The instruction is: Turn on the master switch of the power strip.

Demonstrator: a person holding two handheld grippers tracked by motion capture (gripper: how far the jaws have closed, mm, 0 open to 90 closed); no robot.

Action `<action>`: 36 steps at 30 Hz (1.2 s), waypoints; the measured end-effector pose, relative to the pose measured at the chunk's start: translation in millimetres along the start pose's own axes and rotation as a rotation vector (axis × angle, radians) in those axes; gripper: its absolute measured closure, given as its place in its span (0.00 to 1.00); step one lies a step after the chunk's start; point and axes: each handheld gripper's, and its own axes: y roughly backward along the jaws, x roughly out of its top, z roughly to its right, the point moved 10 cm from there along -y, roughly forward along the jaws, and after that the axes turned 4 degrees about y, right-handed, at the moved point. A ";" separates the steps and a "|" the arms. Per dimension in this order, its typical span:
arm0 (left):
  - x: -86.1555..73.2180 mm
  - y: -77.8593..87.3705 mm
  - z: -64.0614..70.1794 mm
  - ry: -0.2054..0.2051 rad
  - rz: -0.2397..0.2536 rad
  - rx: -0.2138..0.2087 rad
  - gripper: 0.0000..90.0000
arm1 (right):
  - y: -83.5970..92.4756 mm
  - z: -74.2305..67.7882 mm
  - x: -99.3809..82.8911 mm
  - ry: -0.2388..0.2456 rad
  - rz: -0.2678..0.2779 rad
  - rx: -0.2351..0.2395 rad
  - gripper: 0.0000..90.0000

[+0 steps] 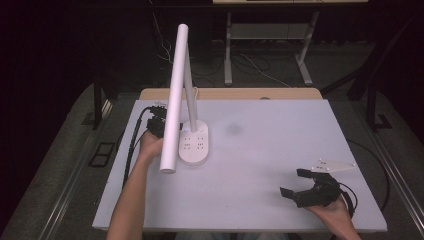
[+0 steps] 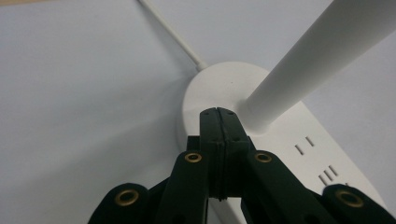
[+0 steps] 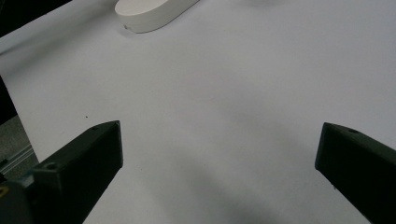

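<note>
Desk lamp [image 1: 182,90] stands upright at the left centre of the table [image 1: 260,165]; white oval base [image 1: 195,142] with socket slots on its top face, round stem [image 1: 189,85] rising from the rear of the base, long tubular head [image 1: 174,100] slanting forward and down toward the person; a thin white cord [image 2: 170,32] leaves the back of the base across the tabletop. No container on the table.

Left gripper [image 2: 218,113]: jaws pressed flat together, nothing between them; tips at the lamp base, just beside the foot of the stem, on the base's top face as far as the left gripper view shows; in the high view the gripper lies mostly behind the lamp head, with the left hand [image 1: 150,145] beside the base.

Right gripper [image 1: 295,182]: jaws spread wide, nothing between them; held low over bare table at the near right corner, well apart from the lamp; lamp base at the top of the right gripper view [image 3: 149,11].

Surface: plain pale grey sheet, matte, on a wooden tabletop whose edge [image 1: 230,93] shows at the far side. Room: dark; grey carpet floor [image 1: 65,150], cables on the floor behind, legs of a second table [image 1: 229,50] farther back.
</note>
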 end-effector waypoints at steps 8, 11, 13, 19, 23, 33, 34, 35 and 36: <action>4.0 20.8 -2.9 -0.019 0.020 0.022 0.99 | -0.8 0.0 0.2 0.002 0.001 0.001 0.00; 5.0 28.0 -1.5 0.001 0.033 0.032 0.91 | -0.7 -0.3 0.2 0.002 0.001 0.002 0.00; 5.5 32.6 -1.4 0.003 0.040 0.039 0.90 | -0.7 -0.4 0.3 0.002 0.001 0.002 0.00; 6.6 47.4 2.8 0.003 0.084 0.027 0.76 | -0.2 -0.4 0.6 -0.003 0.004 0.003 0.00; 5.4 58.5 7.4 -0.002 0.116 0.002 0.71 | 0.3 0.8 1.4 -0.004 0.011 0.001 0.00; -1.5 80.2 16.7 0.013 0.149 -0.048 0.29 | 0.6 0.5 2.4 -0.002 0.016 0.003 0.00; -2.4 82.0 17.6 0.017 0.151 -0.055 0.27 | 0.7 0.6 2.5 -0.001 0.017 0.003 0.00; -3.0 83.5 18.6 0.022 0.156 -0.062 0.24 | 0.8 0.2 2.4 -0.005 0.016 0.004 0.00; -3.9 84.9 19.5 0.023 0.155 -0.067 0.21 | 0.9 0.2 2.3 -0.007 0.016 0.004 0.00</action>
